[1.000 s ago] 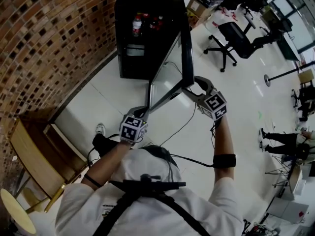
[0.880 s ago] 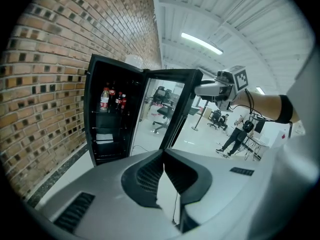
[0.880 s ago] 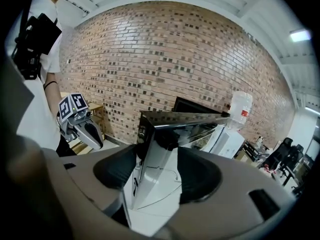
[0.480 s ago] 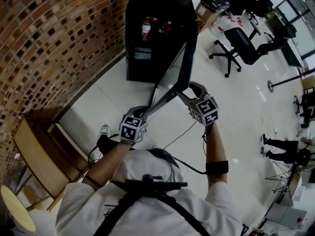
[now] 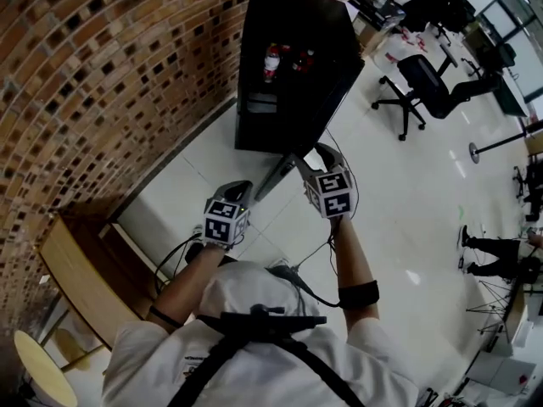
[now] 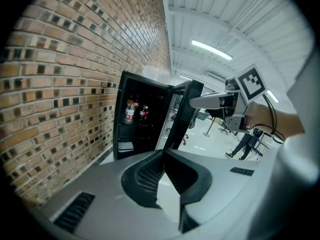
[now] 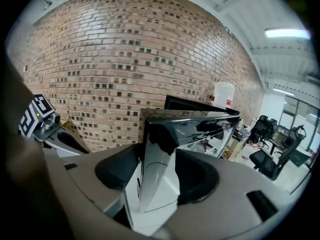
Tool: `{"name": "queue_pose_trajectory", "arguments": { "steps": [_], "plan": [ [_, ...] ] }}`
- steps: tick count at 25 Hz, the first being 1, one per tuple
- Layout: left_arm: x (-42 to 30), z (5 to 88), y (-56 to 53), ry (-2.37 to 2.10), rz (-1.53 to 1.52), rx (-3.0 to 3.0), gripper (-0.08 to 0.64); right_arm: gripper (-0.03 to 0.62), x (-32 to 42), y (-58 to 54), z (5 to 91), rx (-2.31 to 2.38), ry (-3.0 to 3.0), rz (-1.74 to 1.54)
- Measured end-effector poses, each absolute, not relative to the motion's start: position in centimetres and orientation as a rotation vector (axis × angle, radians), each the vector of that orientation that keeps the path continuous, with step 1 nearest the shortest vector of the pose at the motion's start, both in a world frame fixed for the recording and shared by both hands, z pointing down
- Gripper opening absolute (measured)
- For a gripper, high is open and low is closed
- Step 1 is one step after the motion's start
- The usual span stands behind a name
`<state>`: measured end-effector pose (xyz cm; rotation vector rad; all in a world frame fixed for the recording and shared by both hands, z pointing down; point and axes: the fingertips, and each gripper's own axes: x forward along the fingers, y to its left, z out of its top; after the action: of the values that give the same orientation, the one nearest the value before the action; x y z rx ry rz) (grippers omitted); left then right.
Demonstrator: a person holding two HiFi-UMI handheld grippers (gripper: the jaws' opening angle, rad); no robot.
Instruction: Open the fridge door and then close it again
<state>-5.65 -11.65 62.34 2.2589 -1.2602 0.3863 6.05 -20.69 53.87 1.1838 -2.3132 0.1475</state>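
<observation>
Fridge door (image 5: pixel 282 170): had swung nearer the black fridge (image 5: pixel 305 32) than a second earlier; stood ajar. Right gripper (image 7: pixel 157 174): jaws had just narrowed, clamped on the door's free edge. Left gripper (image 6: pixel 164 159): jaws together, empty, beside the door. Bottles (image 5: pixel 273 60) on shelf: red labels, print illegible.

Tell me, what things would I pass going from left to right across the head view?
Round yellow stool → wooden table → black fridge → office chair → person standing at the far right. Both grippers overlap the fridge, so I left them out.
</observation>
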Motion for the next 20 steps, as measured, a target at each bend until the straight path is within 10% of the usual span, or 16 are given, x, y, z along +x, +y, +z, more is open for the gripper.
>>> {"name": "queue_pose_trajectory", "arguments": {
  "steps": [20],
  "plan": [
    [-23.1, 59.7, -21.0, -1.315, 0.353, 2.271, 0.000, 0.253, -7.2, -33.0, 54.0, 1.703, -2.039, 0.329]
  ]
}}
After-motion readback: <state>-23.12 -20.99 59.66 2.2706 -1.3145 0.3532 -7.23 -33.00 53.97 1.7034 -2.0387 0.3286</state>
